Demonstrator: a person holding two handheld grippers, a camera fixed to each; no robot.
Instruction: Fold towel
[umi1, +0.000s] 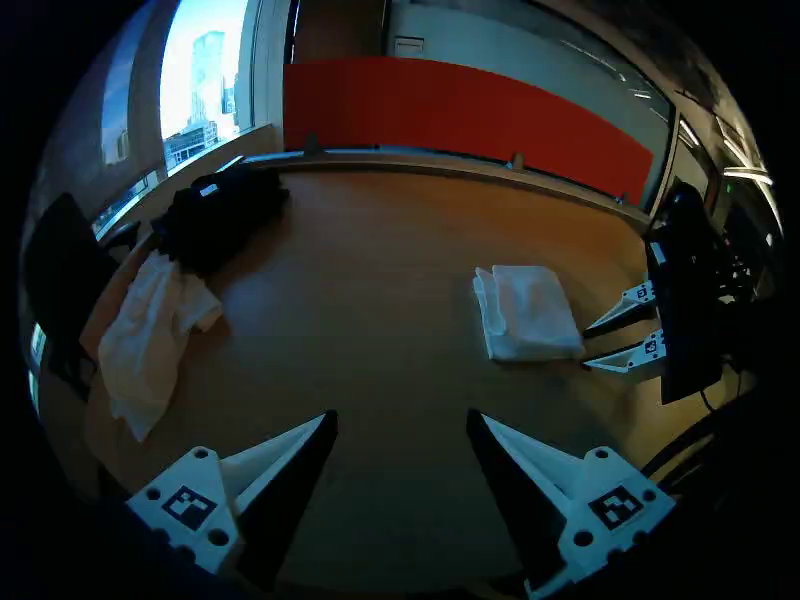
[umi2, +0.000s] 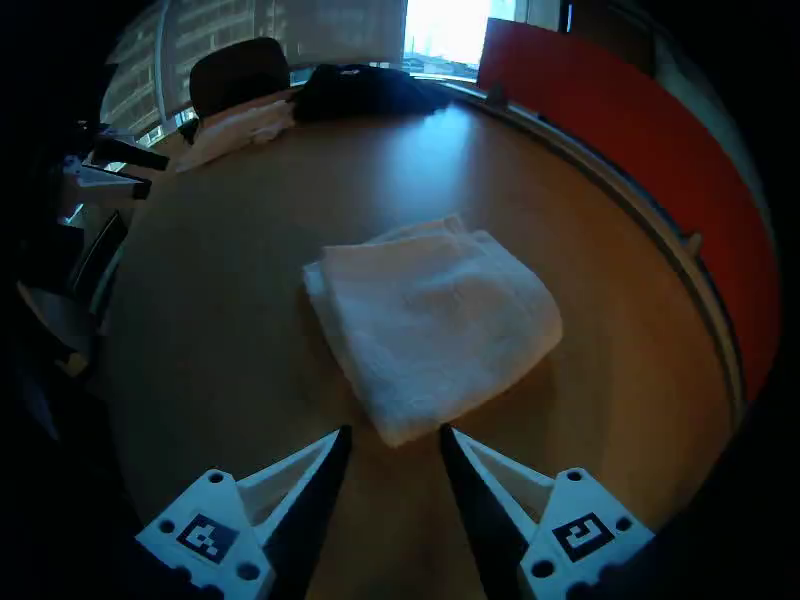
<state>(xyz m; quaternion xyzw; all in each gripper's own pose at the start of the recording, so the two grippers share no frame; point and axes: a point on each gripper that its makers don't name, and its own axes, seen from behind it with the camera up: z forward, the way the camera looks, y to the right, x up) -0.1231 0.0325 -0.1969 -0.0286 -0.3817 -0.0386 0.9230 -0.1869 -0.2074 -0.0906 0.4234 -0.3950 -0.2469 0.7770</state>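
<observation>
Towel is folded and lies flat mid-table; both your grippers are open and hold nothing.

Count: one folded towel; one crumpled white cloth at the table's edge; one black bundle touching that cloth's far end; one chair at that same end. Your right gripper sits low at the towel's near corner. Its jaws are moderately apart with one tip on each side of that corner, not pinching; can't tell whether they touch the fabric. In the left gripper view it comes in from the towel's right side, tips just beside the edge. Your left gripper is well apart from the towel, over bare tabletop. Its jaws are spread wide with nothing between them, pointing across the table toward the red panel.
</observation>
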